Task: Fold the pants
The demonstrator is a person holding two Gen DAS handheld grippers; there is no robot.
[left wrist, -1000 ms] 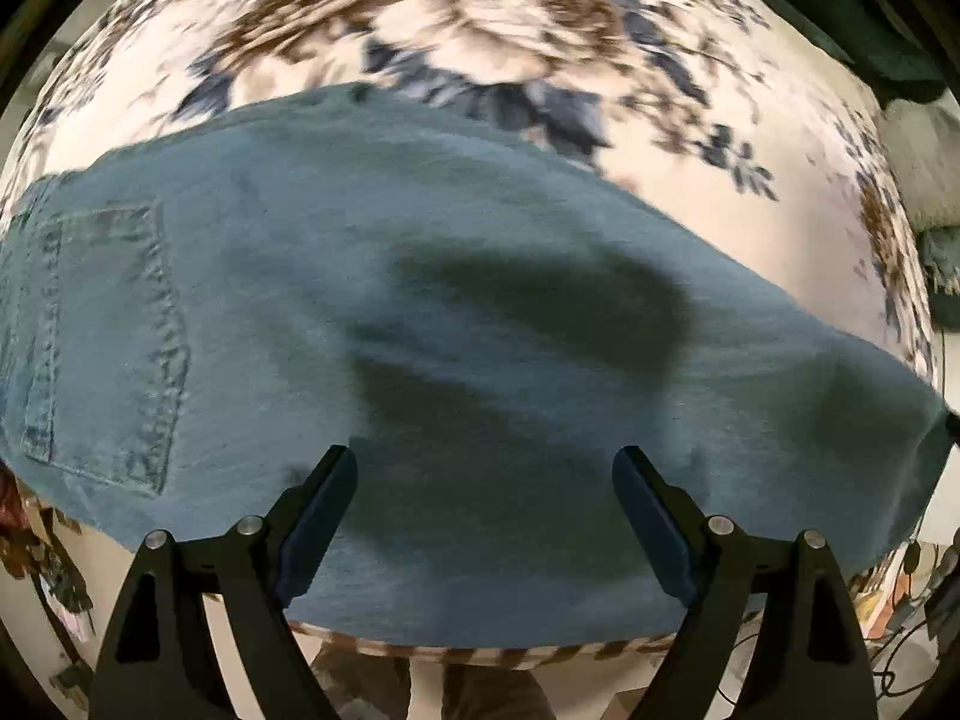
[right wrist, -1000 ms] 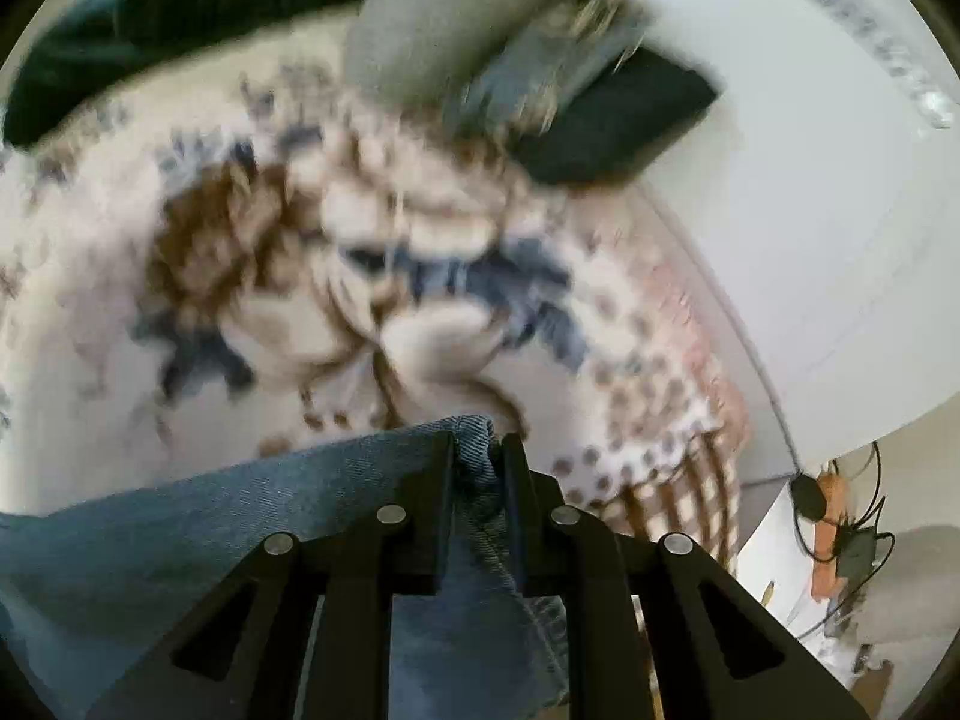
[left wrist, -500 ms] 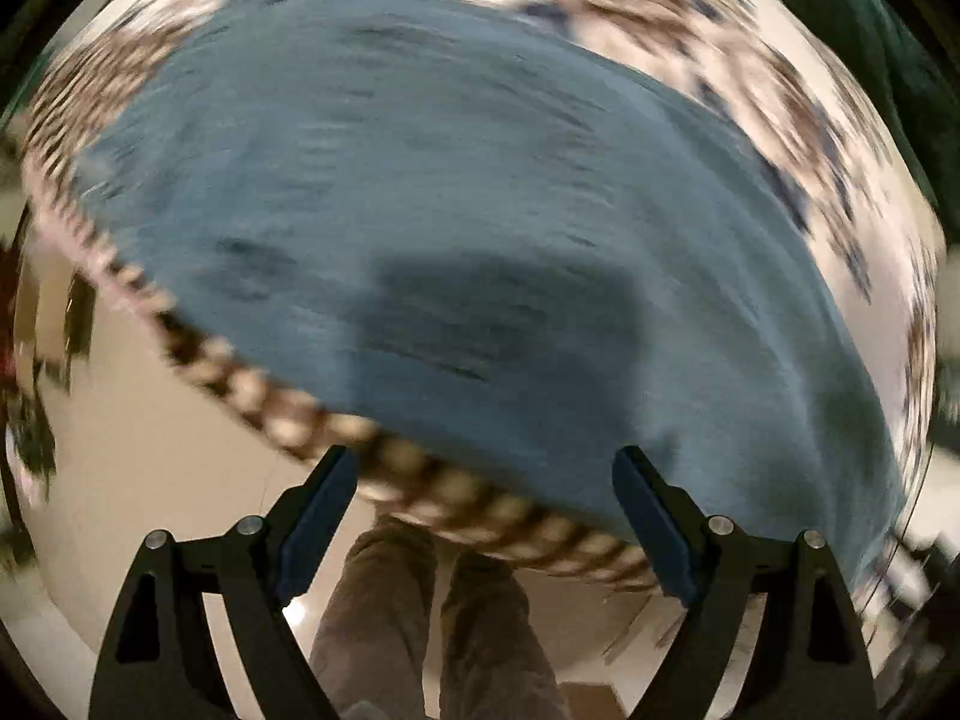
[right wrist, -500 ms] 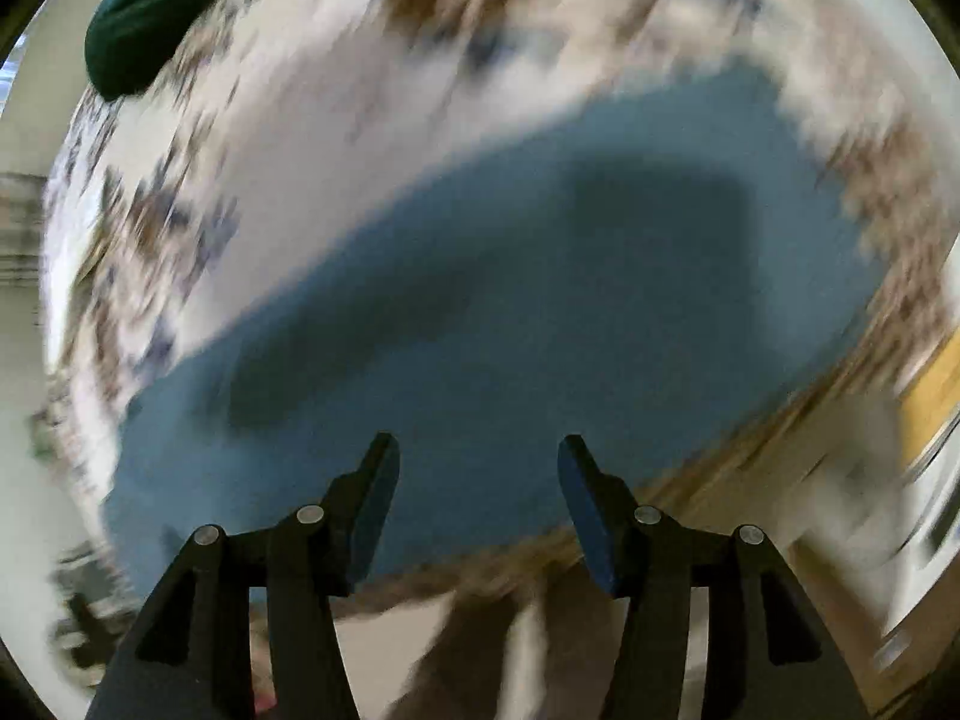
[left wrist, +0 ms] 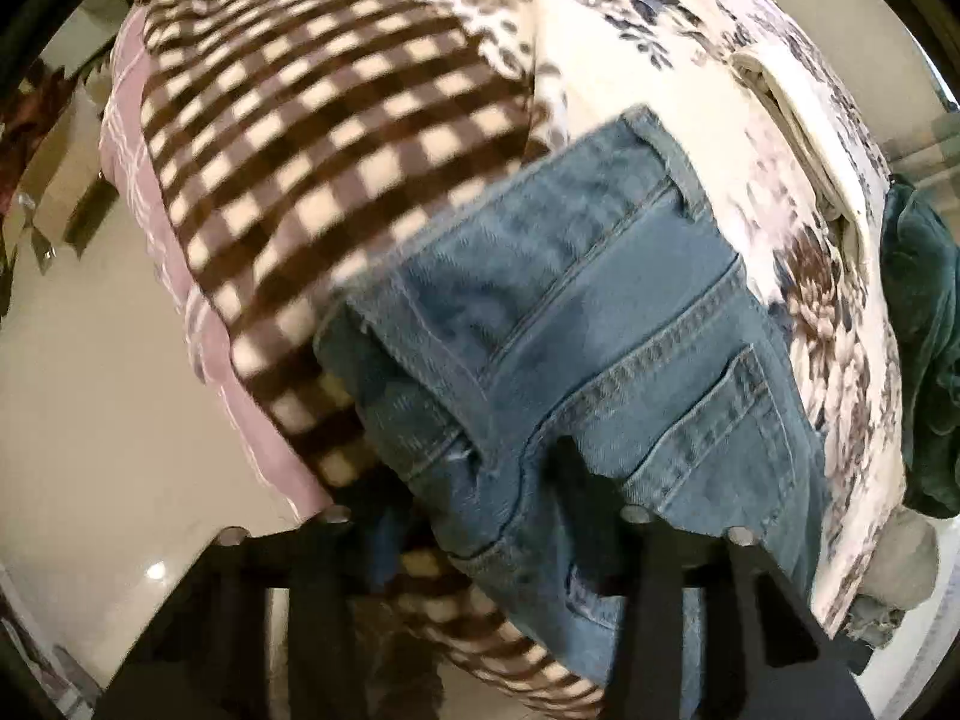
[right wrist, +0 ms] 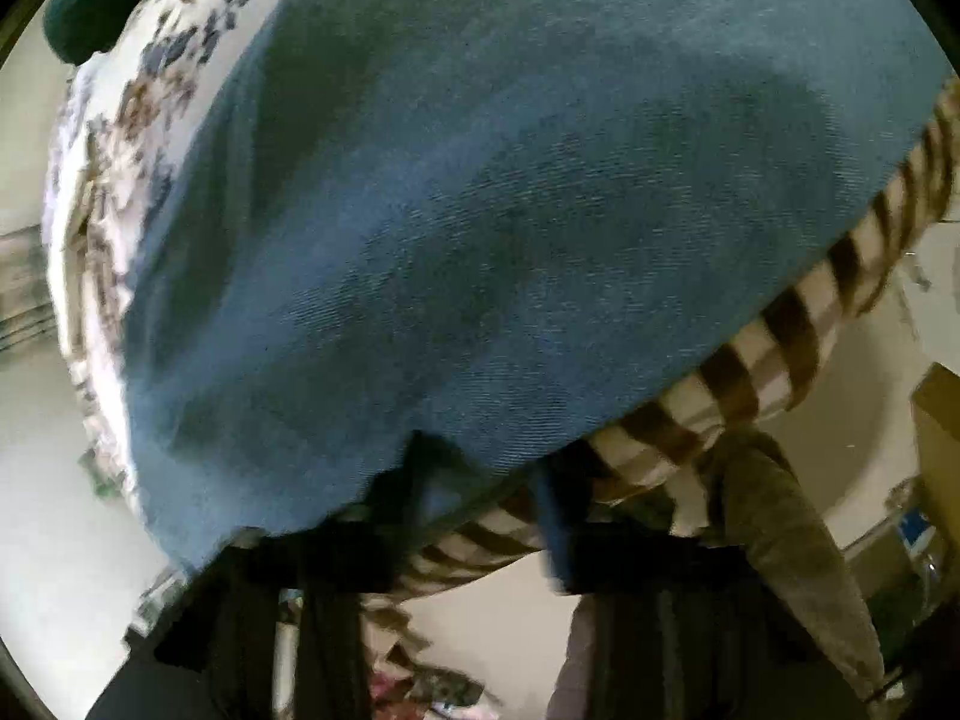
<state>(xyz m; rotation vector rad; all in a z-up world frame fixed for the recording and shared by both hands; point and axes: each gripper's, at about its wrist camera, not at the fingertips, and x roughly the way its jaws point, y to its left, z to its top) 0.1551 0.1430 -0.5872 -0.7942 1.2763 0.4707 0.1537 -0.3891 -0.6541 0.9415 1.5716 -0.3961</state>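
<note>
Blue denim pants (left wrist: 576,312) lie on a bed with a floral cover (left wrist: 660,36). In the left wrist view I see the waistband end with a back pocket (left wrist: 714,420) at the bed's near edge. My left gripper (left wrist: 480,480) is open, its fingers astride the waistband corner, which hangs over the edge. In the right wrist view the plain denim of the pants (right wrist: 510,210) fills the frame. My right gripper (right wrist: 480,492) is open at the pants' near edge, one finger partly under the cloth edge.
A brown-and-cream checked blanket (left wrist: 312,138) hangs over the bed's edge, also showing in the right wrist view (right wrist: 780,330). A dark green garment (left wrist: 924,330) lies at the bed's far side. The person's grey trouser leg (right wrist: 792,552) and a pale floor (left wrist: 90,420) lie below.
My right gripper let go of the denim hem and opened, then swung to the near edge. My left gripper moved to the waistband end. Both views are still blurred with motion.
</note>
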